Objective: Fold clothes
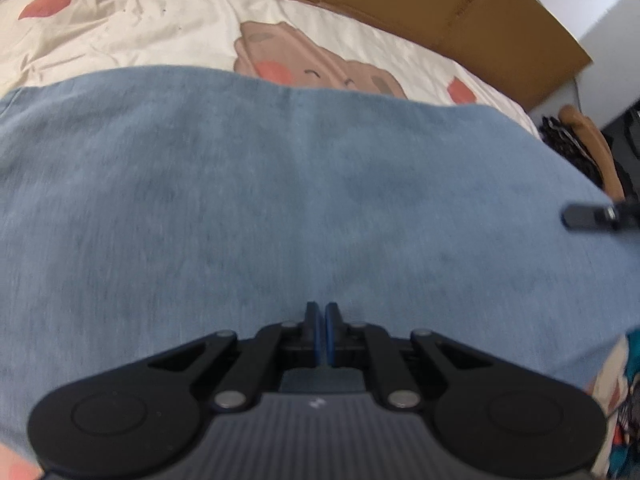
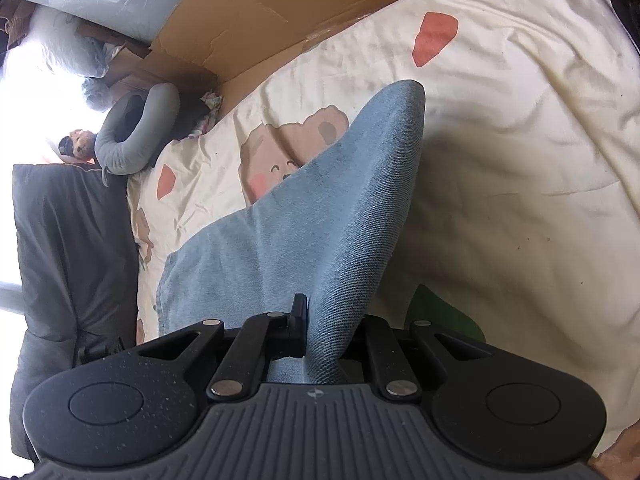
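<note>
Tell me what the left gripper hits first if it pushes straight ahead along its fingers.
Most likely the blue garment: the left gripper, jaws shut, points down at cloth filling the view ahead. How near is unclear.

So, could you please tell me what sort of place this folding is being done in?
Most likely a bedroom at home: the blue garment lies on a bed's cartoon-print cream sheet, with a grey neck pillow and flattened cardboard alongside.
</note>
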